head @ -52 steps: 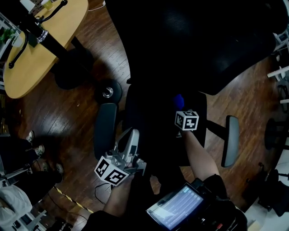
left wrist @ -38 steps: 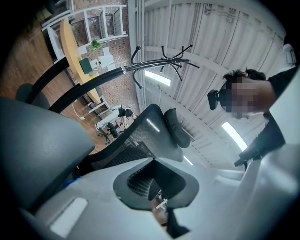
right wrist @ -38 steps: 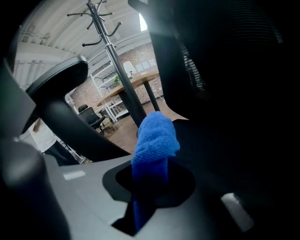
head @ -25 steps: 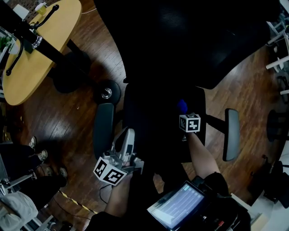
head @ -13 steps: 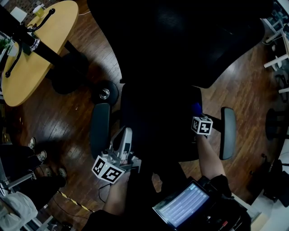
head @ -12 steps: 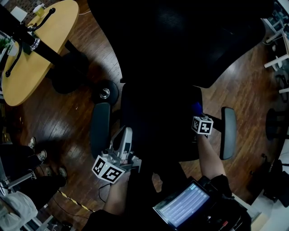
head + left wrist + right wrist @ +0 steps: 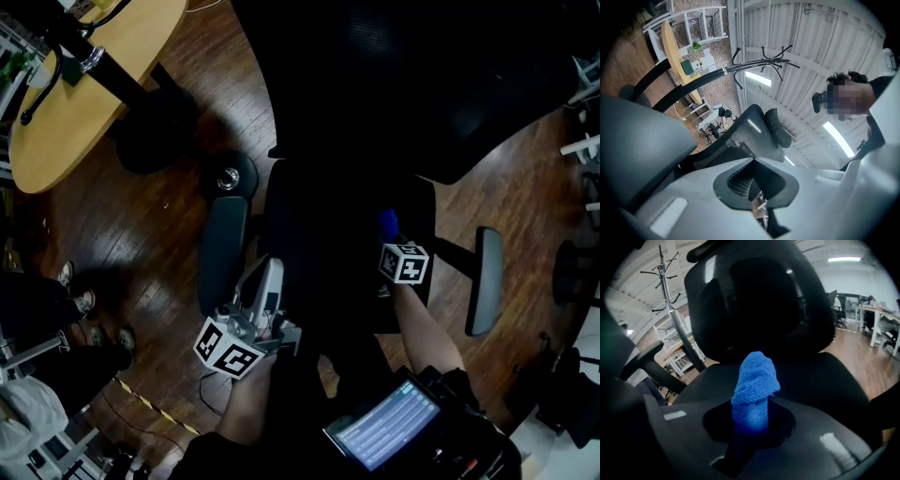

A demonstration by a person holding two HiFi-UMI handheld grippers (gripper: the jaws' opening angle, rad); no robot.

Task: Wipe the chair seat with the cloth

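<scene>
Black office chair seat [image 7: 328,239] seen from above, dark and low in detail, with the backrest [image 7: 412,84] filling the upper frame. Right gripper [image 7: 753,403] is held over the right part of the seat, near the back; its marker cube [image 7: 405,263] is noted just behind the blue cloth [image 7: 386,223]. In the right gripper view the fingers [image 7: 825,441] are clenched on the blue cloth, which is bunched into a thick roll and stands out ahead of the tips, with the seat and the mesh backrest beyond. Contact between cloth and seat cannot be told from either view. Left gripper [image 7: 269,279] is held low at the seat's front left corner, just beside the left armrest [image 7: 223,253]. In the left gripper view its fingers [image 7: 670,206] are seen closed together with nothing grasped; it is tilted upward, so the armrest pad fills the left, and the backrest and headrest [image 7: 777,129] are framed against the ceiling. Right armrest [image 7: 486,279] is well apart from both grippers. A round wooden bench [image 7: 66,122] is noted at upper left on the wooden floor [image 7: 159,234], crossed by the dark pole of a coat stand [image 7: 112,80]. A lit tablet screen [image 7: 384,429] is noted at the bottom edge, by the person's right forearm [image 7: 422,328].
</scene>
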